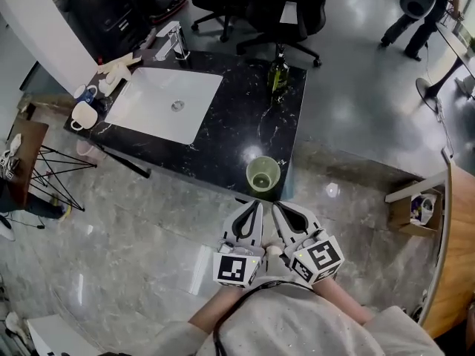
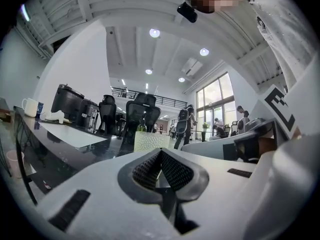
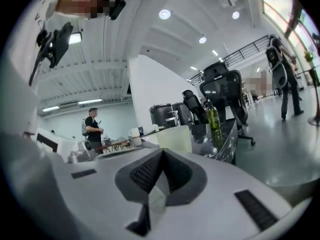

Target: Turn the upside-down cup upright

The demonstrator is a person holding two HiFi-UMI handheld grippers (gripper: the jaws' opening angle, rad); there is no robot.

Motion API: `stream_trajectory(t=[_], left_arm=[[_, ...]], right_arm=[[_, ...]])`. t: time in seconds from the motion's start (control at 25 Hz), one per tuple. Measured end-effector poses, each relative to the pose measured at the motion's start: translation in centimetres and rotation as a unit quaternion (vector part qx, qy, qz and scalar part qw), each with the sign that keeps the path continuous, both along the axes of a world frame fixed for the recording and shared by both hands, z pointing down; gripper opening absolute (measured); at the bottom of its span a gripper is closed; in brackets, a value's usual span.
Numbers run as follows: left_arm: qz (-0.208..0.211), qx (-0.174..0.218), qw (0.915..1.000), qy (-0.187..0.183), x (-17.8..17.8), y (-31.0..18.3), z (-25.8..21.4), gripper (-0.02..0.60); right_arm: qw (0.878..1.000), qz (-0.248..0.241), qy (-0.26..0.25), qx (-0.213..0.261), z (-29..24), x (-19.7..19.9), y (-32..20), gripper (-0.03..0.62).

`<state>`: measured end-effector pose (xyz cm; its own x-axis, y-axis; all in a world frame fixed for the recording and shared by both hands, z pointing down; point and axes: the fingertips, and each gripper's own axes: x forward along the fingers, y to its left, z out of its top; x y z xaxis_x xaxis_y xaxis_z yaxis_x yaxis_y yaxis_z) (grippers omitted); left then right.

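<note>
A pale green, textured cup point(image 1: 263, 175) stands upright, mouth up, at the near edge of the black marble counter point(image 1: 230, 136). It shows ahead of the jaws in the left gripper view as the cup point(image 2: 151, 140) and in the right gripper view as the cup point(image 3: 175, 138). My left gripper point(image 1: 254, 205) and right gripper point(image 1: 278, 208) sit side by side just short of the counter edge, close to my body, both pointing at the cup. Both are shut with nothing between the pads point(image 2: 150, 169) point(image 3: 147, 171). Neither touches the cup.
A white sink point(image 1: 171, 102) with a faucet point(image 1: 172, 41) is set into the counter's left half. A green bottle point(image 1: 278, 73) stands at the far edge, and a white mug point(image 1: 84, 115) at the left end. Office chairs point(image 1: 286, 13) stand beyond, and a wooden table point(image 1: 456, 258) is at right.
</note>
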<state>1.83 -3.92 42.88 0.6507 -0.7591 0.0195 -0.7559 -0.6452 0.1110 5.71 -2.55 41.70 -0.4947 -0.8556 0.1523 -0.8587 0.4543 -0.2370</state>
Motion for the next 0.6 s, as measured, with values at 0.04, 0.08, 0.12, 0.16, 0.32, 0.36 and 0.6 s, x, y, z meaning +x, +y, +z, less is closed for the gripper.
stream_trajectory(t=[0.04,0.08,0.12,0.16,0.32,0.36,0.6], left_arm=[[0.000,-0.001,1.0000,-0.001,0.03,0.08,-0.09,0.005],[0.000,0.000,1.0000,-0.002,0.04,0.15,-0.22,0.005],[-0.001,0.000,1.0000,-0.003,0.03,0.19,-0.32,0.005],[-0.003,-0.001,1.0000,-0.003,0.01,0.21,-0.41,0.005],[-0.011,-0.007,0.9999,-0.008,-0.12,0.43,-0.38,0.005],[-0.011,-0.008,0.9999,-0.009,-0.13,0.47,-0.38,0.005],[-0.028,-0.005,0.9996,-0.006,-0.34,0.17,-0.56,0.005]], right_arm=[[1.000,0.005,0.013,0.006,-0.12,-0.01,0.08,0.006],[1.000,0.008,0.022,0.012,-0.25,-0.03,0.16,0.006],[0.999,0.011,0.028,0.016,-0.30,-0.04,0.21,0.006],[0.999,0.011,0.033,0.019,-0.28,-0.05,0.24,0.006],[0.999,0.001,0.047,0.020,-0.05,-0.06,0.20,0.006],[0.999,0.001,0.048,0.019,0.05,0.06,0.14,0.006],[0.998,-0.010,0.059,0.031,-0.26,0.12,-0.38,0.006]])
